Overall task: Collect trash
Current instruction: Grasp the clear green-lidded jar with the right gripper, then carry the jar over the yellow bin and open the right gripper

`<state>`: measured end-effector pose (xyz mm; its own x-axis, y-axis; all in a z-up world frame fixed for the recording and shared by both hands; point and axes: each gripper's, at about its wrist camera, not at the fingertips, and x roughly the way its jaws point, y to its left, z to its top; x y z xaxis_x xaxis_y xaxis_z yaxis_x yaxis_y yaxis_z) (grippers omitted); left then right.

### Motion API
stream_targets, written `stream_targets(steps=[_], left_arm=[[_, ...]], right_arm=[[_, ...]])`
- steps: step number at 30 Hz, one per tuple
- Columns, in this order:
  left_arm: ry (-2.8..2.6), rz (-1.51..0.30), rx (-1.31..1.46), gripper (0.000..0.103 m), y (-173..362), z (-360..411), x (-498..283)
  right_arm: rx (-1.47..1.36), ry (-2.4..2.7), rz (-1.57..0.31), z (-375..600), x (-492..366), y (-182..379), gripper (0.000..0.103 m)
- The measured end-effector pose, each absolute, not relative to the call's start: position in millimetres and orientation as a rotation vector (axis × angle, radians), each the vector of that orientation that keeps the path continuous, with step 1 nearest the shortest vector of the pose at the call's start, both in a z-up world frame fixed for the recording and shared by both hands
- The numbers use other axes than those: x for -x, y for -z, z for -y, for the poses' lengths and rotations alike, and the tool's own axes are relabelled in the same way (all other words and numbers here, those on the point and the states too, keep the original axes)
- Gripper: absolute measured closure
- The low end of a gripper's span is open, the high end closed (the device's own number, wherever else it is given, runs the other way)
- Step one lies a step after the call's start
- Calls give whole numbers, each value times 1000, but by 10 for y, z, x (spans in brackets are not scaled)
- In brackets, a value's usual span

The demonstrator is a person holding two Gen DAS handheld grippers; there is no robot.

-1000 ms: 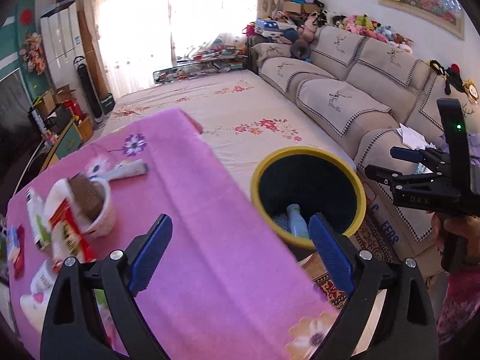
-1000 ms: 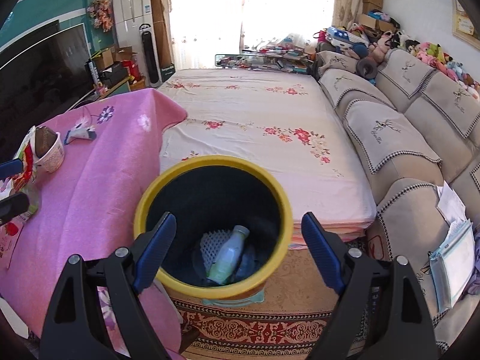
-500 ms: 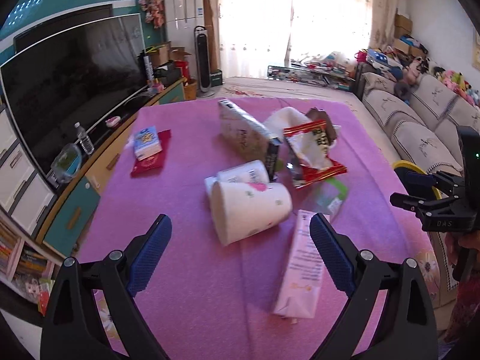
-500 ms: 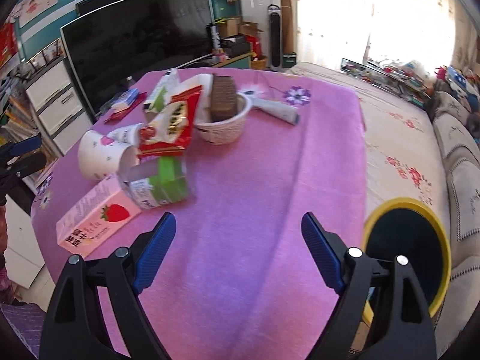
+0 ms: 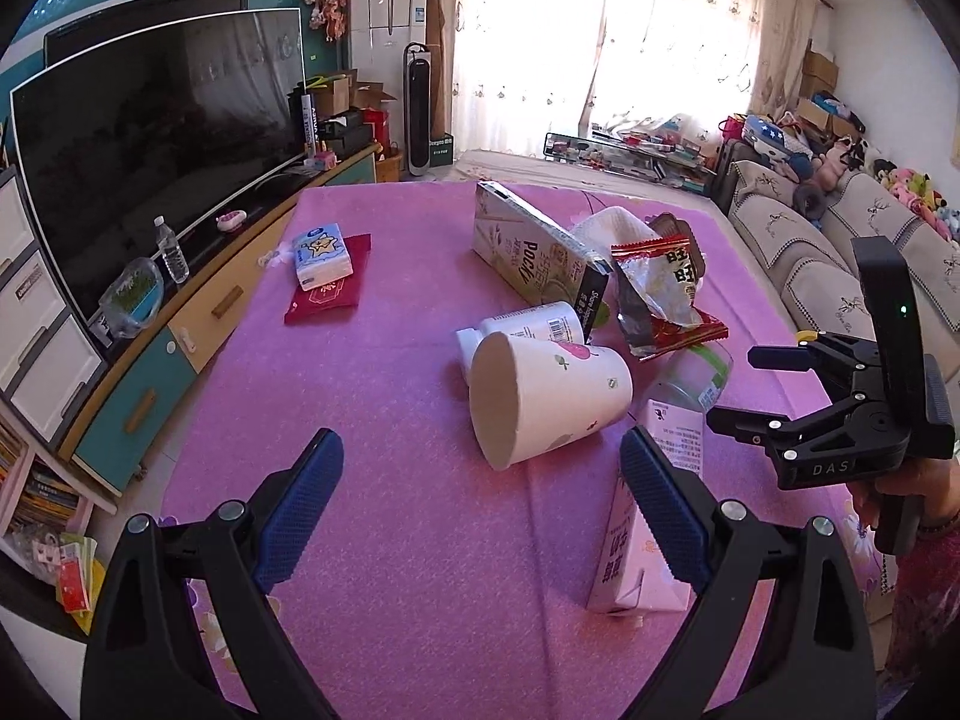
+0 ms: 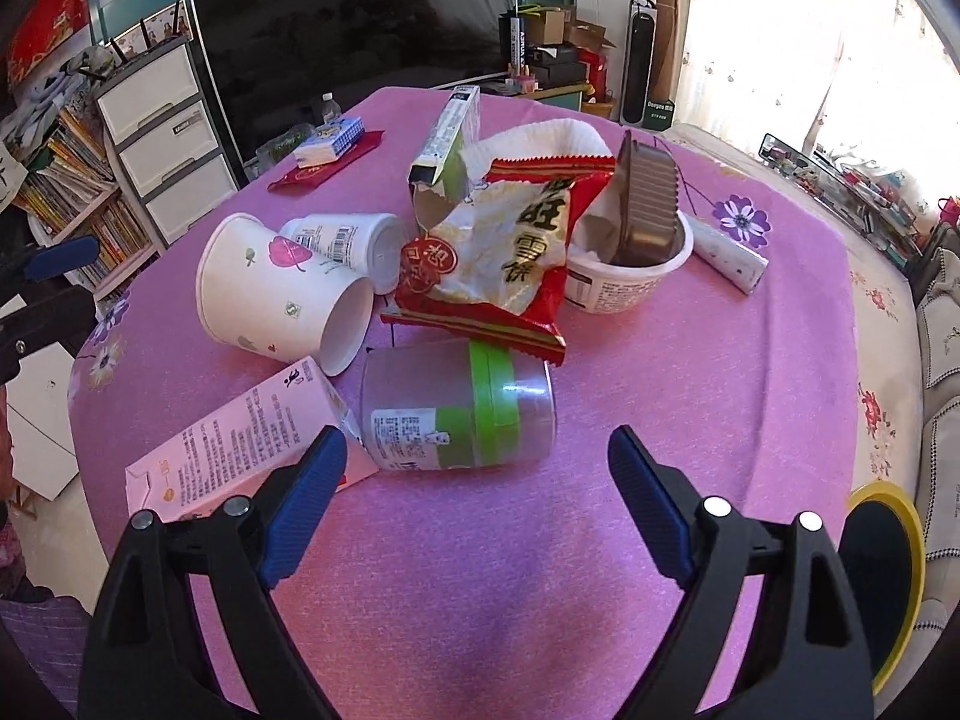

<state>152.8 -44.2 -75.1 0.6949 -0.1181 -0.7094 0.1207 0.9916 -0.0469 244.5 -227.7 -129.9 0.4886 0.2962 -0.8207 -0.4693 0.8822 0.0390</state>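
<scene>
Trash lies in a heap on the pink-clothed table. A tipped paper cup sits just ahead of my left gripper, which is open and empty. A pink carton lies partly behind its right finger. Behind are a white bottle, a Pocky box and a red snack wrapper. My right gripper hangs over a clear jar with a green band; its jaws are opening, the pads clear of the jar. The cup, carton and wrapper lie around it.
A white bowl holds a brown tray; a tube lies beside it. A tissue pack rests on a red pouch. The yellow-rimmed bin stands off the table's right edge. A TV lines the left, a sofa the right.
Both grippers swung away from the yellow bin to the table. In the last half second the right one closed in on the green-banded jar; the left barely moved.
</scene>
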Motion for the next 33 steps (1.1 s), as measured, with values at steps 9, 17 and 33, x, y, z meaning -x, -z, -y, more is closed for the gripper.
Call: stream_targets(steps=[9,17,33], left_arm=[[136,-803,-1,11,817,491,-1550],[156,-805,-11,11,849,564,-1559],[224,-825,-52,11,930,941,-1620]], right_arm=[[230,-497,-969,2145,-2547,1505,22],[204,-490,-995,2224,-2471,1512,36],[79,-202,-946,3620,-2100,1323,36]])
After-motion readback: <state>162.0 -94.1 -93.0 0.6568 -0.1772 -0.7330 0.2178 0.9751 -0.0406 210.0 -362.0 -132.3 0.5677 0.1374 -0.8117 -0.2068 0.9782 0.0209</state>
